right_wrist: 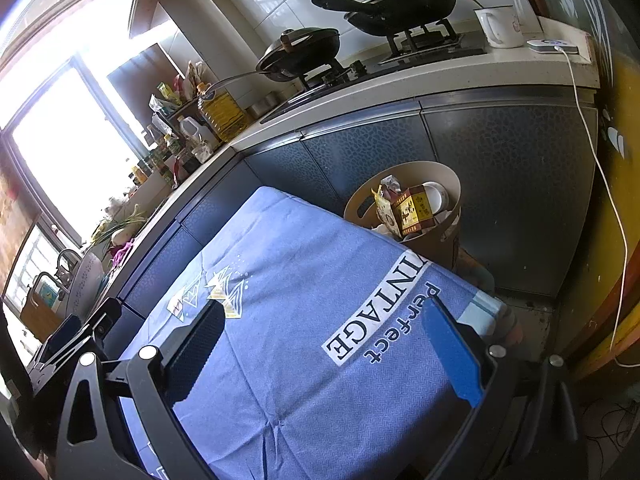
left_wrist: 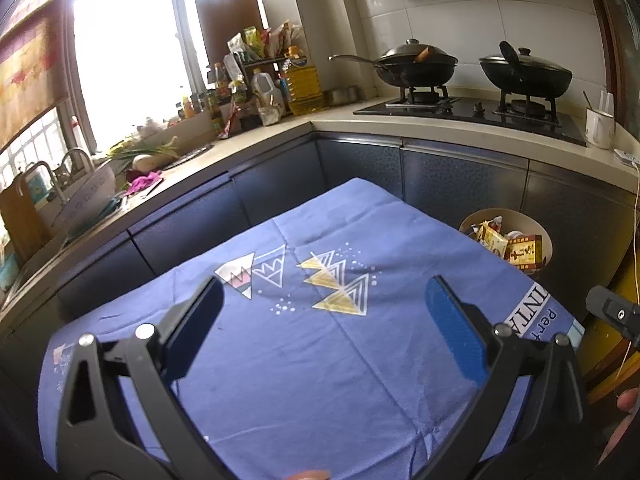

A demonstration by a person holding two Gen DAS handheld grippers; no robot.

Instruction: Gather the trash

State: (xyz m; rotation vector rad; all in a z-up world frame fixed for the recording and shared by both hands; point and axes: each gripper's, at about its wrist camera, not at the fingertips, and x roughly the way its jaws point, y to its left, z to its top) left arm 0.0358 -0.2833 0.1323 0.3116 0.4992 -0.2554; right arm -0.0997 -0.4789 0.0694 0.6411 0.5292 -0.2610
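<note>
Trash (right_wrist: pixel 412 208) sits in bin (right_wrist: pixel 440 178) at 1 o'clock off the cloth-covered bench (left_wrist: pixel 320 360). Left gripper (left_wrist: pixel 328 300) and right gripper (right_wrist: pixel 324 320) hover above cloth, both wide, empty.

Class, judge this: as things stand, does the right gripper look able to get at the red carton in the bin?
Probably yes. The right gripper is open and empty over the blue cloth, and the red carton sits on top in the open-topped bin beyond the table's edge, with nothing between.

I am holding both tongs level and side by side, left tongs (left_wrist: pixel 324 308) and right tongs (right_wrist: pixel 324 332) gaping wide, gripping nothing.
</note>
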